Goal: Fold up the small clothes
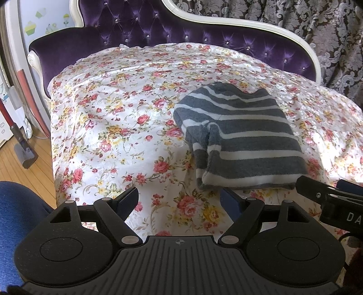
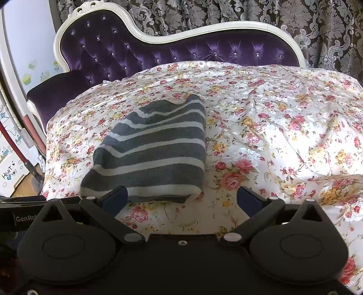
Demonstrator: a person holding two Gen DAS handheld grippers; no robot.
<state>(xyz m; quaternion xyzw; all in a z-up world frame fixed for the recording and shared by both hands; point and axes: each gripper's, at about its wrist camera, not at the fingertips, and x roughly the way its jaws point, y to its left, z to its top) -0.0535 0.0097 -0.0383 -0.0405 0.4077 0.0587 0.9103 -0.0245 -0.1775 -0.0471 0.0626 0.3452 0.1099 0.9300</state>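
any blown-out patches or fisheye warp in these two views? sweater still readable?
Left wrist: sunlight blows out the floral cover at right; the sofa frame bows from fisheye; the striped sweater is sharp. Right wrist: glare on the cover at right, corners vignetted, sweater stripes clear between the open tongs.

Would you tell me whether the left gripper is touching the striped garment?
Apart. The left wrist view shows floral cover between the open left gripper and the near edge of the striped garment.

A purple tufted sofa [image 2: 140,56] with a cream frame — floral sheet [image 2: 283,118] draped over it — stands before damask curtains [image 2: 249,11]; wooden floor [image 1: 27,177] left of it.
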